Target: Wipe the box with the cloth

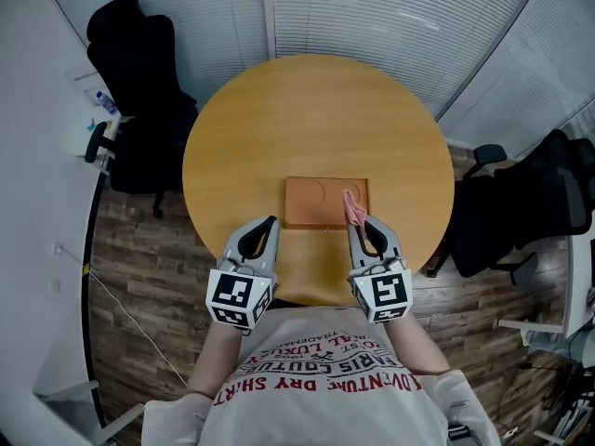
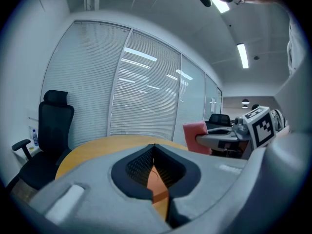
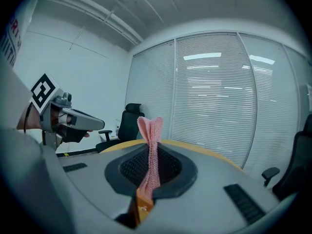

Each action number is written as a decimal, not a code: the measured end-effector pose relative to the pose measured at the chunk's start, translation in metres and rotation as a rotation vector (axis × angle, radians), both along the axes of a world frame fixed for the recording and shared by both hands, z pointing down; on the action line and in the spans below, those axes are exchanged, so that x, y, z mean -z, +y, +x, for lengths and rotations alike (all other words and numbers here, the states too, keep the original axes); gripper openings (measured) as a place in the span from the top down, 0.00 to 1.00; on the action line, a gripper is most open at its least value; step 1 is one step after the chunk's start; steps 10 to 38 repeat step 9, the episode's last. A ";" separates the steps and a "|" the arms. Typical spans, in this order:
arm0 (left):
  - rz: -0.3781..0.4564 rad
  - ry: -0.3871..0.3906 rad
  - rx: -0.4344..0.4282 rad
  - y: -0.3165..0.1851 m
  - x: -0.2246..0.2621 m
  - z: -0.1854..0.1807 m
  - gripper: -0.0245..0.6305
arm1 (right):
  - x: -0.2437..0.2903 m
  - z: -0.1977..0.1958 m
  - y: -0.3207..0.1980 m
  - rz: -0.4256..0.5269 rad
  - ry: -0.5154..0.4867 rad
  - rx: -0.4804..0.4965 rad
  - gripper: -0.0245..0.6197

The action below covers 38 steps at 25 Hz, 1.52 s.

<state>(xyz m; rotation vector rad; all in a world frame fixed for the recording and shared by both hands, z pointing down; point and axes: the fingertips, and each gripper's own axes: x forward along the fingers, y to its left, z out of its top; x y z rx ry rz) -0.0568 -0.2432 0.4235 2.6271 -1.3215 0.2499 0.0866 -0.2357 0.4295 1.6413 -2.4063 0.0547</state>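
- At the bottom of the head view there is the person in a light printed shirt, with both arms reaching forward towards the middle of the frame.
- The left claw is in the lower middle of the head view, left of centre, over the near edge of the desk. In the left gripper view the jaws of this claw are pressed together at the tips and nothing is held between them.
- The right claw is beside it, right of centre. In the right gripper view its jaws are closed on the pink cloth, which stands up above the tips as a folded strip.
- In the head view the cloth is seen over the right end of the box; whether it touches the box is not possible to tell.
- The box is flat and brown-orange. It lies on the near half of the round wooden desk, just in front of both claws, and a part of it shows below the left jaws.
- A black chair stands at the upper left of the head view, and another black chair at the right edge.
- White blinds fill the top of the frame, behind the desk.
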 end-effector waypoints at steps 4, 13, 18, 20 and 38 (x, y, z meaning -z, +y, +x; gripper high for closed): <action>-0.003 -0.005 0.003 0.000 -0.001 -0.001 0.95 | -0.001 0.000 0.000 -0.005 -0.018 0.001 0.92; -0.011 -0.011 -0.002 0.001 -0.005 0.002 0.95 | -0.003 -0.001 0.001 -0.007 -0.015 0.005 0.92; -0.011 -0.011 -0.002 0.001 -0.005 0.002 0.95 | -0.003 -0.001 0.001 -0.007 -0.015 0.005 0.92; -0.011 -0.011 -0.002 0.001 -0.005 0.002 0.95 | -0.003 -0.001 0.001 -0.007 -0.015 0.005 0.92; -0.011 -0.011 -0.002 0.001 -0.005 0.002 0.95 | -0.003 -0.001 0.001 -0.007 -0.015 0.005 0.92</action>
